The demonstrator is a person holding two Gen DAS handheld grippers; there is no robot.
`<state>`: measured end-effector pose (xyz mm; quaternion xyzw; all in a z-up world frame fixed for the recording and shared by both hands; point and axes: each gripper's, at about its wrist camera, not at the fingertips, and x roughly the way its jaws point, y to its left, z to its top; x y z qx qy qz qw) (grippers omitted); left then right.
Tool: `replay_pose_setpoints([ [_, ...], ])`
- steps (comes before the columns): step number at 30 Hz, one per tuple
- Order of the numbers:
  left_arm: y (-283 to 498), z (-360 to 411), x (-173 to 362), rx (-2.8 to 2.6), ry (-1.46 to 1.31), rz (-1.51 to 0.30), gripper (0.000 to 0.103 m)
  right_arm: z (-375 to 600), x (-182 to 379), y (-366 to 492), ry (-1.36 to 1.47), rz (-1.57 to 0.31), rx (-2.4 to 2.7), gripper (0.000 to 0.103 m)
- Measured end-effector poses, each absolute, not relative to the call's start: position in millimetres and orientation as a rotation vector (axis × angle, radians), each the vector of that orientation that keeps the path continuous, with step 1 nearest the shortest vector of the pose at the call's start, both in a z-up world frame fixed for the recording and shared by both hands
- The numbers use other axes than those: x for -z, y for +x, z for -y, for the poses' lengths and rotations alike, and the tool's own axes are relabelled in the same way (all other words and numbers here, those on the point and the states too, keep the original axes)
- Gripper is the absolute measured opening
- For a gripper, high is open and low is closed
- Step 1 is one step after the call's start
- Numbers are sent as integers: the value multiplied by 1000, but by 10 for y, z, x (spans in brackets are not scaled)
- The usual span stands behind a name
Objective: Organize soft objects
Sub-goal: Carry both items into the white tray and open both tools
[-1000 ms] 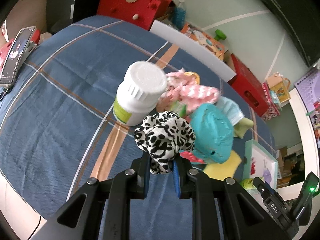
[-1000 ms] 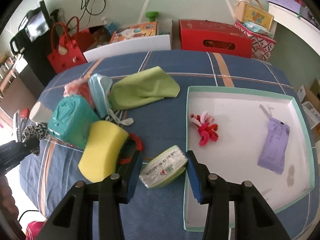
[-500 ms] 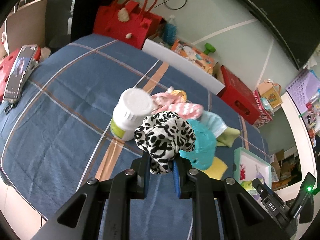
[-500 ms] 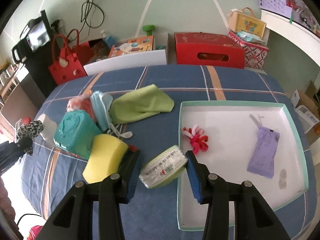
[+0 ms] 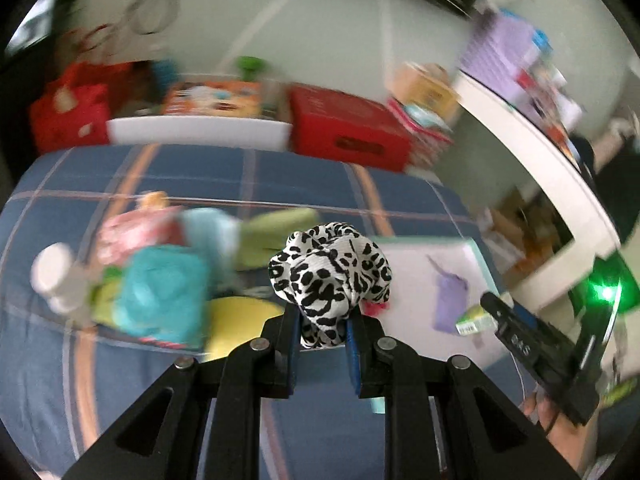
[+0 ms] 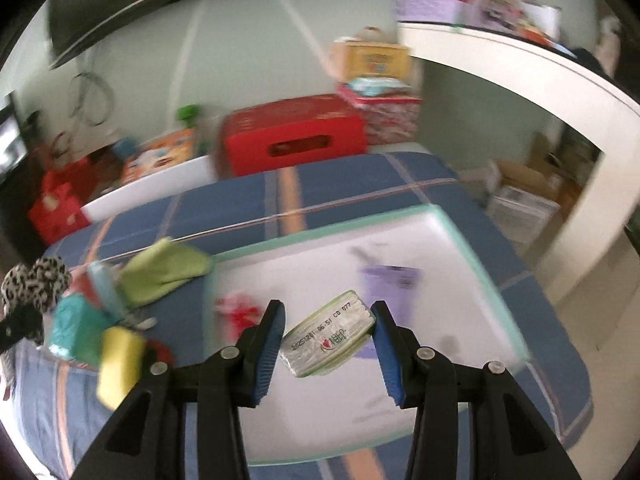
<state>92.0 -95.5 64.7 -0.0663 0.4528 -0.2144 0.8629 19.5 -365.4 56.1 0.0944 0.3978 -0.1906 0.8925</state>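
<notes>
Transport step: left gripper [image 5: 322, 334] clamps scrunchie [image 5: 329, 268], right gripper [image 6: 329, 338] clamps tissue pack [image 6: 326, 334]; next, release both over tray [image 6: 472, 256]

"20251201 06:51 CD 077" on tissue pack [image 6: 328, 334]

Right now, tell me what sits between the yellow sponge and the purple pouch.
In the right wrist view, the red and pink scrunchie lies between the yellow sponge and the purple pouch, just inside the white tray.
</notes>
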Motion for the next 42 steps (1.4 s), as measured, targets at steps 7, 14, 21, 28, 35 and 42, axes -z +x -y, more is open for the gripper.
replay_pose_setpoints([
  [7, 965, 1846, -363, 586, -16, -1029, 20, 4227, -452, -1, 263, -835, 565, 47],
  [14, 870, 2342, 178, 669, 62, -1117, 20, 4506, -242, -13, 294, -872, 644, 47],
  [21, 816, 2545, 558, 721, 117, -1182, 20, 4510, -127, 37, 270, -909, 663, 48],
  [28, 820, 2523, 550, 718, 112, -1190, 23, 4472, -105, 70, 257, -918, 660, 50],
  [35, 874, 2463, 501, 695, 80, -1196, 34, 4454, -185, 46, 255, -882, 664, 76],
  [42, 912, 2340, 391, 677, 41, -1152, 75, 4443, -121, 65, 261, -909, 647, 86],
])
